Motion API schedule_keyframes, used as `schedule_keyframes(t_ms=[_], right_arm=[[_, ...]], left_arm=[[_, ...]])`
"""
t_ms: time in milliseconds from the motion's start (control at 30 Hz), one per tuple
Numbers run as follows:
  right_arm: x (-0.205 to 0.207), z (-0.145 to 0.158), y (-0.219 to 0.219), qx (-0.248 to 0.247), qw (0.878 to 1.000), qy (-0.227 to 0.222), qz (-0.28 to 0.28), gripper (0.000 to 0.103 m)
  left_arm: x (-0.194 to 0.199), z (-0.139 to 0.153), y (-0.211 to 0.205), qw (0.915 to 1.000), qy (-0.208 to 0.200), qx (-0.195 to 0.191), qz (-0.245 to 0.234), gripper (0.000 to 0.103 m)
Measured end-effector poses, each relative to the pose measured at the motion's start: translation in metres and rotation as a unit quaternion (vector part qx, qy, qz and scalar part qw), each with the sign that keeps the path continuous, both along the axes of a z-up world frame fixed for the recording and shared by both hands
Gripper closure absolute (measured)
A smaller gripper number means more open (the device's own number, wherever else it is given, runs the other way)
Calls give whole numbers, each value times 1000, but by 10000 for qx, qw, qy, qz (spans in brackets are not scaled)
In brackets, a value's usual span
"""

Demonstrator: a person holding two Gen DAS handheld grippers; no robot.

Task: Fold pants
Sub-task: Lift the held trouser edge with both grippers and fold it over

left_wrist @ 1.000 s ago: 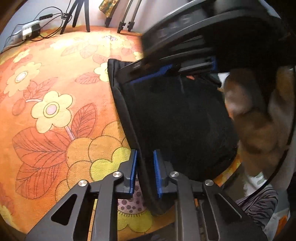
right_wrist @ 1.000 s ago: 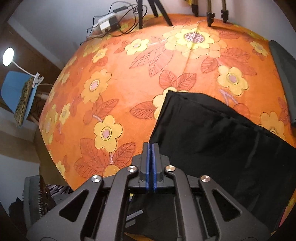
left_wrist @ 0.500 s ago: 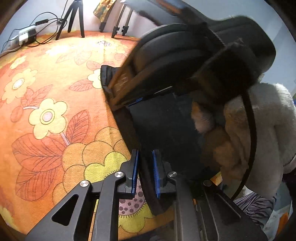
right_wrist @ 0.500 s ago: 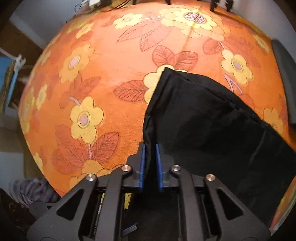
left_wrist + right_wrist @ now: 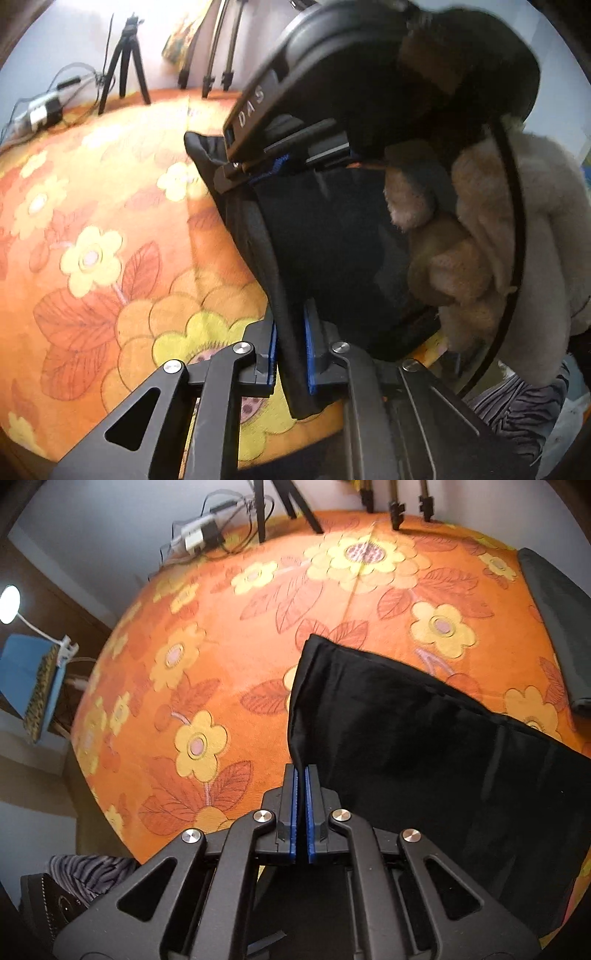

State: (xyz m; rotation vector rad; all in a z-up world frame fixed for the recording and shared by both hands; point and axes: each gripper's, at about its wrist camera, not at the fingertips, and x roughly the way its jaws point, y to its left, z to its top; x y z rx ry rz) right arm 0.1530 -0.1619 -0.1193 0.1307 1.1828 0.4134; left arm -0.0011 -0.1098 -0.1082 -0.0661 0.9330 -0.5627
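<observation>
Evidently both tools, left tool [image 5: 290, 350] and right tool [image 5: 301, 808], were clamped on the black pants [image 5: 424, 731], whose edge was best lifted evenly and kept taut.

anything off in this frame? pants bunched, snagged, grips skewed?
Nothing stands out. The black pants lie flat on the orange floral cover. The left gripper and the right gripper are each shut on the same lifted edge. No snag or tear is visible.

One pair of black pants [image 5: 424, 738], two tools, one flowered orange cloth [image 5: 221, 664].
</observation>
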Motion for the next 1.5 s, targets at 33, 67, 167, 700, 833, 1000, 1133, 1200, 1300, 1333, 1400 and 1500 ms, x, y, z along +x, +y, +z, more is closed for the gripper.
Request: schedule_keyframes(t_ms=[33,67,167,700,833,1000,1133,1200,1300,1333,1400,1500], right_arm=[[-1,3,-3,82,10000,-39,-35,99],[-4,10,-11,180,9998,-100,-78,100],[-10,23,-28,353,9989,-260,-177,100],[-45,64,-208,1001,9820,-839,-1365,100],[-51,51,-254,1024,9772,-802,-1680,100],[-52,21,-304,1117,9710,-626,-2019,100],[-53,-5,-332,1229,9664,-469,-2210,100],[-52,-16,-340,1265,9651,-417,-2254,100],[-47,-31,-344,1155,9670,-349,-2246,100],[-45,-34,-344,1120,9677,-326,-2235,100],[-43,-39,-346,1037,9697,-317,-2188,100],[-41,-43,-348,961,9704,-332,-2190,99]], left_arm=[[-2,6,-3,10000,-74,-25,-39,93],[-3,9,-4,9999,-106,-55,-68,93],[-4,21,-14,9995,-172,-196,-195,93],[3,61,-145,9904,-241,-704,-1162,95],[10,45,-180,9876,-97,-712,-1398,95],[31,23,-222,9852,153,-639,-1584,95],[36,0,-238,9839,250,-460,-1707,95],[37,-4,-252,9840,279,-345,-1727,95],[35,-3,-265,9841,308,-185,-1740,95],[34,-2,-268,9840,333,-176,-1744,93],[30,0,-273,9829,302,-143,-1812,86],[19,9,-280,9788,231,-89,-2033,73]])
